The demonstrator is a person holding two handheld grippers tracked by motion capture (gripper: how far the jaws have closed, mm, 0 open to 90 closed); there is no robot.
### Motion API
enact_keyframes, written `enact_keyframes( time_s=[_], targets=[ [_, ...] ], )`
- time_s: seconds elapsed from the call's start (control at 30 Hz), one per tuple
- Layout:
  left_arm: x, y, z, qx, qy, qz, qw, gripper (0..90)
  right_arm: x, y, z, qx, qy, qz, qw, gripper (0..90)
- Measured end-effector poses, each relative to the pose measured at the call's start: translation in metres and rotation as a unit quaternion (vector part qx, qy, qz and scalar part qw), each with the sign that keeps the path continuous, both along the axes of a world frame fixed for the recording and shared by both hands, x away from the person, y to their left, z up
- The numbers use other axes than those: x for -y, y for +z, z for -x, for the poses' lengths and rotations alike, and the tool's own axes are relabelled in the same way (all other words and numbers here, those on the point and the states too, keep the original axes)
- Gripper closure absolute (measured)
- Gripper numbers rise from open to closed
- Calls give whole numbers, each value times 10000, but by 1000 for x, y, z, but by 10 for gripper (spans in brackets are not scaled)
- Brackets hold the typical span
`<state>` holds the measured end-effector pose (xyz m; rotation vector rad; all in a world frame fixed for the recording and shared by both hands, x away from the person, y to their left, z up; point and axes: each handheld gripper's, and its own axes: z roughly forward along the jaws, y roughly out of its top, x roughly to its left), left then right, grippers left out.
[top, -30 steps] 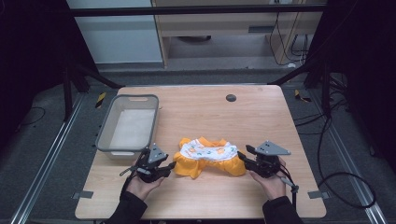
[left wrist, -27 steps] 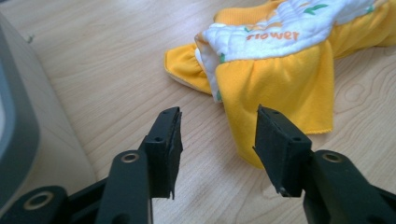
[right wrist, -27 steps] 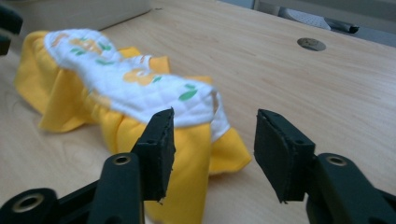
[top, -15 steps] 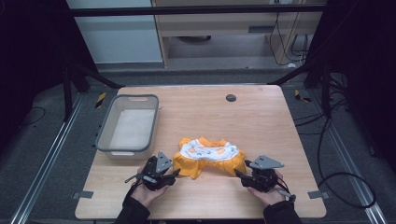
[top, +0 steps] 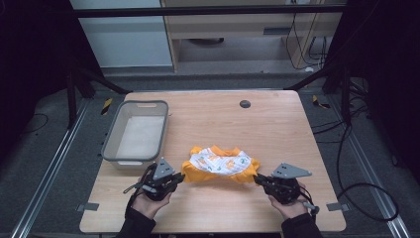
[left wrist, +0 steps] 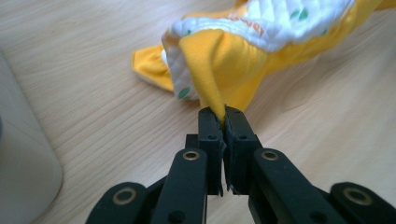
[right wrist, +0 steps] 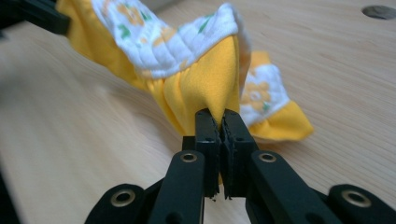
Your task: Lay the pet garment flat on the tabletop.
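The person's arms are cut off at the bottom edge of the high view, so I can see just the two hands and a bit of dark sleeve. The far side of the room is very dark and hard to make out. In the left gripper view a pale rounded thing at the left edge is cut off and blurry. The left hand [top: 148,201] comes up from the bottom and points the left gripper [top: 179,176] forward and to the right, low over the wooden table [top: 277,124]. The right hand [top: 289,203] comes up the same way and points the right gripper [top: 257,179] forward and to the left. Between them lies the yellow and white cloth [top: 220,162], bunched up near the front middle of the table. The jaws of both grippers have just been closing. The left gripper [left wrist: 224,116] is now squeezed tight on a yellow corner of the cloth [left wrist: 219,65], and that corner is pulled up into a point. The right gripper [right wrist: 221,119] is pinched tight on a yellow fold at the other end of the cloth [right wrist: 205,84]. How much cloth sits inside each pinch is hidden by the jaws. A grey bin [top: 136,131] stands to the left, well apart from the cloth, and a small dark round spot [top: 244,103] sits farther back on the table.
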<state>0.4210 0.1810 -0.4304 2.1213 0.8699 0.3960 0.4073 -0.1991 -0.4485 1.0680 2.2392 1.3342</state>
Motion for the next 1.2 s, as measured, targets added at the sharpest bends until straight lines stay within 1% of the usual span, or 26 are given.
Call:
enact_keyframes(
  time_s=[0.03, 0.07, 0.1, 0.13, 0.2, 0.23, 0.27, 0.3, 0.33, 0.37, 0.4, 0.43, 0.47, 0.5, 0.53, 0.6, 0.7, 0.77, 0.83, 0.87, 0.9, 0.93, 0.97, 1.07, 1.13, 1.2],
  targets=[
    [0, 0, 0, 0, 0, 0, 10000, 862, 0, 0, 0, 0, 0, 0, 10000, 867],
    [-4, 9, 4, 25, -60, 160, 9999, 862, 4, 10, 5, -44, 130, -281, 9995, 863],
    [-4, 9, 4, 25, -60, 160, 9999, 862, 4, 10, 5, -44, 130, -281, 9995, 863],
    [-6, 12, 6, -18, -86, 210, 9997, 861, 7, 16, 10, -57, 264, -441, 9987, 861],
    [-9, 15, 8, -95, -110, 310, 9994, 860, 9, 18, 13, -88, 300, -516, 9982, 858],
    [-10, 14, 8, -166, -122, 257, 9995, 859, 10, 18, 14, -173, 329, -574, 9977, 849],
    [-8, 6, 5, -400, -89, -25, 9992, 851, 12, 13, 14, -284, 255, -487, 9981, 806],
    [-8, 6, 5, -400, -89, -25, 9992, 835, 12, 13, 14, -284, 255, -487, 9981, 806],
    [-6, -7, 2, -579, -18, -323, 9978, 814, 12, 3, 12, -386, 92, -253, 9989, 756],
    [-6, -7, 2, -579, -18, -323, 9978, 779, 12, 3, 12, -386, 92, -253, 9989, 756],
    [-5, -12, 1, -594, 9, -363, 9976, 779, 12, -2, 10, -411, 3, -109, 9991, 739],
    [-5, -16, -1, -637, 37, -377, 9972, 728, 11, -6, 9, -479, -46, -17, 9988, 719],
    [-6, -17, -2, -516, 61, -312, 9982, 631, 11, -9, 7, -340, -112, 136, 9993, 685],
    [-6, -17, -2, -516, 61, -312, 9982, 583, 11, -9, 7, -340, -112, 136, 9993, 685],
    [-6, -15, -2, -405, 70, -245, 9989, 583, 11, -8, 7, -274, -130, 155, 9994, 672],
    [-7, -8, 0, -158, 108, -102, 9998, 547, 9, -4, 8, -2, -178, 124, 9998, 670],
    [-4, 1, 0, 143, 94, 69, 9998, 566, 6, -3, 6, 110, -206, 101, 9997, 696],
    [9, 4, -6, 365, 14, 48, 9993, 622, -1, -4, -1, 161, -205, 68, 9996, 739],
    [14, 3, -8, 370, -29, 14, 9993, 666, -5, -5, -4, 169, -205, 80, 9996, 754],
    [27, -3, -13, 401, -153, -68, 9991, 682, -11, -8, -12, 131, -226, 71, 9996, 782],
    [27, -3, -13, 401, -153, -68, 9991, 696, -11, -8, -12, 131, -226, 71, 9996, 782],
    [33, -7, -17, 381, -218, -110, 9990, 714, -19, -14, -18, 25, -182, 136, 9997, 796],
    [39, -12, -20, 331, -259, -167, 9990, 714, -19, -14, -18, 25, -182, 136, 9997, 796],
    [53, -29, -30, 191, -286, -530, 9980, 739, -29, -25, -24, -156, -119, 415, 9989, 802],
    [55, -41, -33, -63, -274, -723, 9970, 748, -33, -32, -25, -278, -89, 585, 9979, 805],
    [53, -46, -30, -212, -340, -796, 9960, 772, -34, -38, -25, -420, -8, 705, 9966, 807]
  ],
)
